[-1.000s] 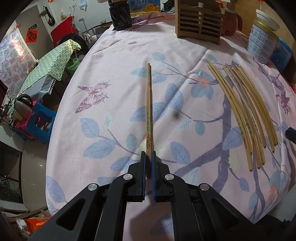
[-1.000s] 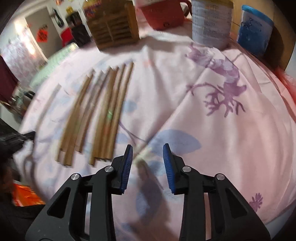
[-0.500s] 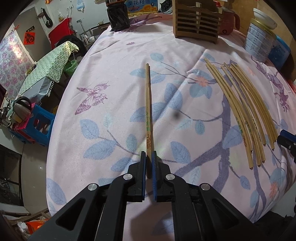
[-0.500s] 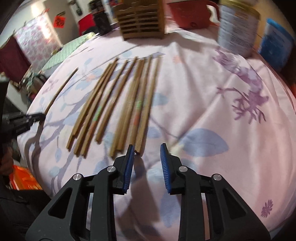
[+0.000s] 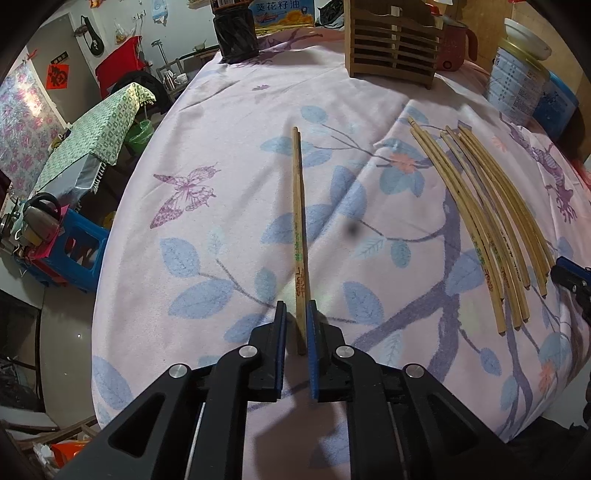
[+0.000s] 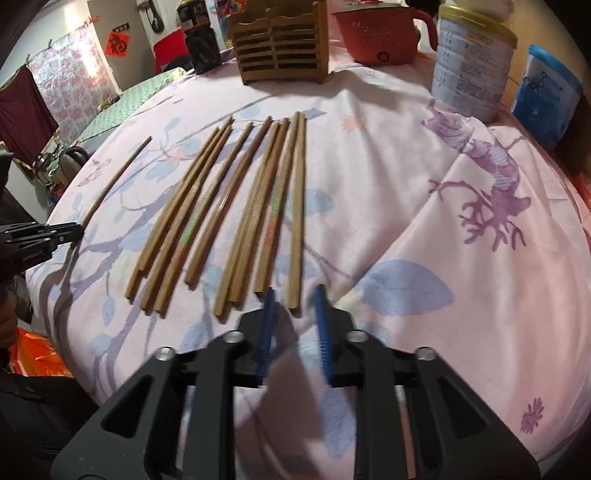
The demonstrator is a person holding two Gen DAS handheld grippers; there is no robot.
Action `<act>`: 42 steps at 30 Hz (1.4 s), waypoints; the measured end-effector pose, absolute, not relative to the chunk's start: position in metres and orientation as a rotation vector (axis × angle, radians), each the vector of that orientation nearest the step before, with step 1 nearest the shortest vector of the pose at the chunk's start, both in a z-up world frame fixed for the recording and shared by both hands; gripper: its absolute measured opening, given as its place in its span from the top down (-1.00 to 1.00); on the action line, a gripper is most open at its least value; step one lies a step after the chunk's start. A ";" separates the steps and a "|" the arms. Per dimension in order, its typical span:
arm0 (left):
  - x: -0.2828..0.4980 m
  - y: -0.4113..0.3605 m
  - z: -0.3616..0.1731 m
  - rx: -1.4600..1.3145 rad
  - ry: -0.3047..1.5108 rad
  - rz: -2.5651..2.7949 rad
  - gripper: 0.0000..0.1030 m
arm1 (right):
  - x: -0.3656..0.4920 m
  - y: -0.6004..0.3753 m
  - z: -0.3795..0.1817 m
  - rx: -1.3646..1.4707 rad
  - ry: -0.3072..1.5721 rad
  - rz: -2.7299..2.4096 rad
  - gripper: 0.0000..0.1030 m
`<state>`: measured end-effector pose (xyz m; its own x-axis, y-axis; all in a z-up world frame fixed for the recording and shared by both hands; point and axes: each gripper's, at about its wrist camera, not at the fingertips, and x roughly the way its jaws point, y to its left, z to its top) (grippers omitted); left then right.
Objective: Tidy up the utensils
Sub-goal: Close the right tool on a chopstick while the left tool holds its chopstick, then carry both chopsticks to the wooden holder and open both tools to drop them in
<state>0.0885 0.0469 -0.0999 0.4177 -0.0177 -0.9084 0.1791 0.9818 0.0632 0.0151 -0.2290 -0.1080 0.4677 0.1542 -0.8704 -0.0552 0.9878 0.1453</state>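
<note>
A single wooden chopstick (image 5: 298, 221) lies on the pink floral tablecloth (image 5: 221, 147), pointing away from me. Its near end sits between the pads of my left gripper (image 5: 295, 306). The jaws are opening, and a thin gap shows on the left side. Several chopsticks (image 6: 236, 210) lie in a row to the right. The near end of the rightmost chopstick (image 6: 298, 206) sits between the tips of my right gripper (image 6: 295, 295). Its blurred jaws are closing, still apart from the stick. A slatted wooden holder (image 6: 280, 44) stands at the far edge.
Behind the row stand a red pot (image 6: 376, 33), a white tin (image 6: 469, 62) and a blue container (image 6: 546, 96). A black cup (image 5: 236, 33) is at the far left. The table's left edge drops to the floor with clutter below.
My right gripper shifted over to the near end of the rightmost chopstick and its jaws narrowed. My left gripper stayed put and its pads parted slightly around the single chopstick.
</note>
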 end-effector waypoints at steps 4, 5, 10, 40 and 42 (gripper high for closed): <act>0.090 0.049 -0.099 0.147 1.137 -0.137 0.89 | 0.013 -0.235 -0.106 0.145 1.077 0.124 0.87; 0.090 0.049 -0.097 0.151 1.132 -0.134 0.89 | 0.011 -0.235 -0.101 0.141 1.066 0.121 0.87; 0.092 0.059 -0.066 0.118 1.079 -0.143 0.89 | 0.008 -0.241 -0.055 0.152 0.953 0.091 0.87; 0.143 0.019 0.083 0.105 0.886 -0.395 0.89 | 0.034 -0.243 0.100 0.187 0.585 0.057 0.87; 0.159 0.011 0.096 0.083 0.885 -0.401 0.89 | 0.055 -0.251 0.109 0.197 0.563 0.084 0.87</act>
<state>0.1594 0.0111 0.0963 0.5646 -0.3063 -0.7664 0.3738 0.9228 -0.0934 0.0545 -0.2509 0.1091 0.8430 0.1330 -0.5213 -0.0254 0.9777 0.2084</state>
